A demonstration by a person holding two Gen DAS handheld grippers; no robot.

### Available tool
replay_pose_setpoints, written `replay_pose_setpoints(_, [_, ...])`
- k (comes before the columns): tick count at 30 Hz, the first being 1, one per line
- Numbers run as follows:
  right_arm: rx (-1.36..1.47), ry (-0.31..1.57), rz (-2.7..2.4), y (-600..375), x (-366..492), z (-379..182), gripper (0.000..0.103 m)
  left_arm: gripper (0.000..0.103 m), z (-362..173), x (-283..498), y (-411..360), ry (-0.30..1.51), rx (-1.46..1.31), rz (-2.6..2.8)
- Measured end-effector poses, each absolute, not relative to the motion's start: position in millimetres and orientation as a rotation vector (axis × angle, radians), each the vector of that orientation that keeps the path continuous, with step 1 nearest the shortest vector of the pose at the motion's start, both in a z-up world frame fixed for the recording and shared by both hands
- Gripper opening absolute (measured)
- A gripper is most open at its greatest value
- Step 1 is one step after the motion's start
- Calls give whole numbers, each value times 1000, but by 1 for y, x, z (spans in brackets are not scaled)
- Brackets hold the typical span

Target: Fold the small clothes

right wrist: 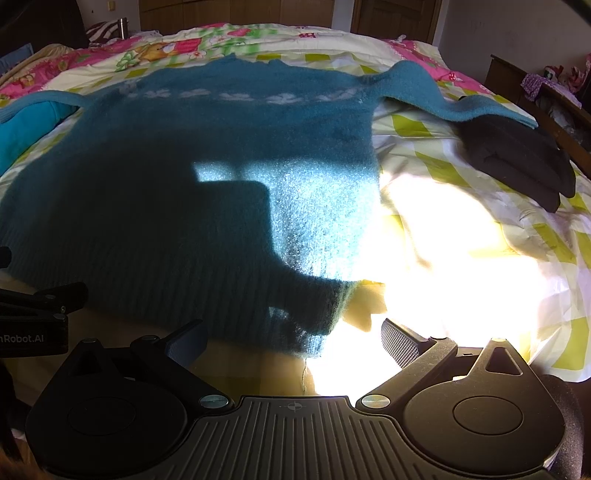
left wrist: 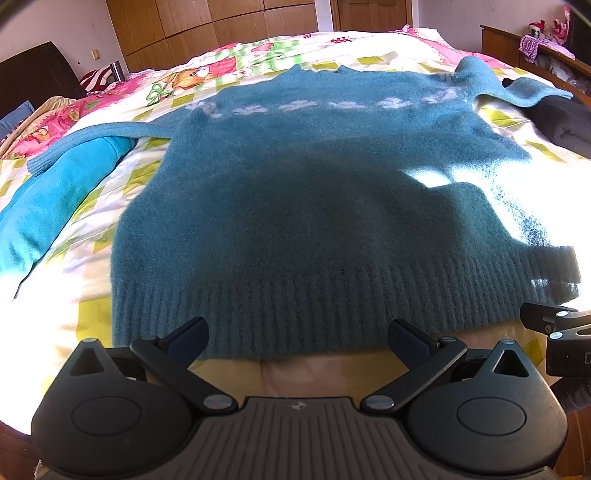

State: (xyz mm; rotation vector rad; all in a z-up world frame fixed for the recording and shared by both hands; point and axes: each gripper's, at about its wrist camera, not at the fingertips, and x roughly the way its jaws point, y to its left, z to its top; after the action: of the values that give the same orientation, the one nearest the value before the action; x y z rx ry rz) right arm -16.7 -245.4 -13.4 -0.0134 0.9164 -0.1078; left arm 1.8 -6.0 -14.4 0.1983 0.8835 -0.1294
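A teal knitted sweater (left wrist: 295, 192) lies spread flat on the bed (left wrist: 369, 48), over a quilt printed with yellow-green squares and pink cartoon figures. Its ribbed hem is at the near edge and its neck at the far side, with a band of white motifs across the chest. One sleeve reaches out to the left and lies over a bright blue garment (left wrist: 51, 199); the other reaches right, its cuff resting on a dark folded garment (right wrist: 517, 162). Strong sunlight washes out the quilt at the near right, and dark shadows fall across the sweater's body. The left tool (left wrist: 297, 338) hovers just at the middle of the hem with its jaws spread wide and nothing between them. The right tool (right wrist: 291, 341) sits at the hem's near right corner, jaws likewise wide apart and empty. Wooden wardrobe doors (left wrist: 221, 26) stand beyond the bed.
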Motion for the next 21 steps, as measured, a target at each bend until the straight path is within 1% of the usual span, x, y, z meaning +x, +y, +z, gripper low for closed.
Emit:
replay_pose_setpoints(16, [-12,914,-112,-248,-16,-13,100,103,-15,0,-8,882,204,-135])
replay_pose_setpoints(21, [-7,838,-134,-262,-20,8,100,103,-7,-2,-7,868,203,-142])
